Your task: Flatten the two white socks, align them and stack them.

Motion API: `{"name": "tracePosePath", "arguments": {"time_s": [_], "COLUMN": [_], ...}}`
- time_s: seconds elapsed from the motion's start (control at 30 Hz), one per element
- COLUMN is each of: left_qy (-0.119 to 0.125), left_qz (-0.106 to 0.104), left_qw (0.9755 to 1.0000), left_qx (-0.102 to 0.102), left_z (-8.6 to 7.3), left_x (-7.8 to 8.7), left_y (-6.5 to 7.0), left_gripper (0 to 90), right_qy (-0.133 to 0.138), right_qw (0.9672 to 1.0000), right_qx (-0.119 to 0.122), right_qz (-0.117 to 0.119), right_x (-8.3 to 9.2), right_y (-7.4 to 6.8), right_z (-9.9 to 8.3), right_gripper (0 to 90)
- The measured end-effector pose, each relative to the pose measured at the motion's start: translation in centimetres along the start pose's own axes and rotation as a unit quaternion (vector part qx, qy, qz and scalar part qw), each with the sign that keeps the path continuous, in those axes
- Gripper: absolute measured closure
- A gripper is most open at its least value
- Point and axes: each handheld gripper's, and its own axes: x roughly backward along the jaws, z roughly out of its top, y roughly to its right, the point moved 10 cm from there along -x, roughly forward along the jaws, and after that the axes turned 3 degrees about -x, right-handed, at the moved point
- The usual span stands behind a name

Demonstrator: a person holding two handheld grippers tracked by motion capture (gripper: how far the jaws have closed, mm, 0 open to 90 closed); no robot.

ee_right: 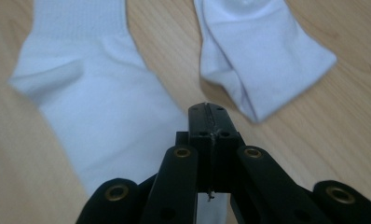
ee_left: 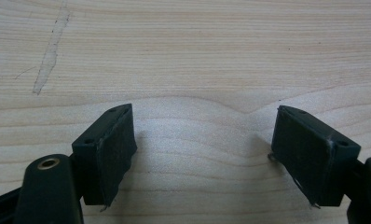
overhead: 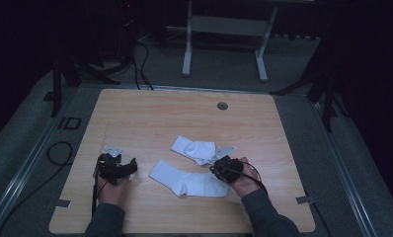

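White cotton, two pieces, on a pale wood table (overhead: 135, 113).

Item 1: near sock (overhead: 187, 180), laid flat and opened out. Its long axis runs roughly left to right across the table, bending at the heel, with one end lying just beside the right gripper (overhead: 223, 168).

Item 2: far sock (overhead: 194, 149), folded or bunched, shorter in outline. It lies just beyond the near sock and just to the left of the right gripper's tip; whether the two socks touch cannot be told.

Item 3: right gripper. Jaws pressed together, nothing visible between them. In the right gripper view its closed tip (ee_right: 210, 122) hangs over the edge of the near sock (ee_right: 104, 112), with the far sock (ee_right: 263, 56) ahead and to one side.

Item 4: left gripper (overhead: 116, 167). Jaws spread wide, empty, over bare wood (ee_left: 183, 60). It stands well apart from both socks, off to their left.

Judgement: the right hand (overhead: 244, 185) is plainly the nearer to either sock. Any pick would first call for those jaws to part. The left gripper would have to travel rightward to reach the near sock's free end.
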Motion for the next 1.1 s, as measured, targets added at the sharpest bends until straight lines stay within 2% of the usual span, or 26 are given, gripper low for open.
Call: {"name": "tracePosePath", "arguments": {"time_s": [0.3,0.53,0.6,0.67,0.97,1.03,1.1], "left_qy": [0.001,0.000,0.001,0.001,0.001,0.000,0.000], "left_qz": [-0.001,-0.001,-0.001,-0.001,-0.001,-0.001,-0.001], "left_qw": [1.0000,1.0000,1.0000,1.0000,1.0000,1.0000,1.0000], "left_qx": [0.001,0.000,0.000,0.001,0.000,0.000,0.000], "left_z": [0.0,0.0,0.0,0.0,0.0,0.0,0.0], "left_x": [0.0,0.0,0.0,0.0,0.0,0.0,0.0], "left_y": [0.0,0.0,0.0,0.0,0.0,0.0,0.0], "left_gripper": [21.5,21.5,21.5,21.4,21.4,21.4,21.4], "right_qy": [-0.014,-0.047,-0.045,-0.046,-0.054,-0.053,-0.040], "right_qw": [0.9996,0.9984,0.9987,0.9988,0.9966,0.9967,0.9973], "right_qx": [0.007,0.011,0.007,0.013,0.055,0.051,0.046], "right_qz": [-0.026,-0.030,-0.023,-0.014,0.028,0.035,0.041], "right_x": [-3.4,-5.7,-5.6,-5.5,-4.8,-4.6,-4.2], "right_y": [1.0,1.3,1.1,0.7,-1.3,-1.4,-1.4], "right_z": [2.6,2.3,2.3,2.2,1.5,1.6,2.3], "right_gripper": [89.7,89.9,89.8,89.9,89.2,87.8,86.8]}}
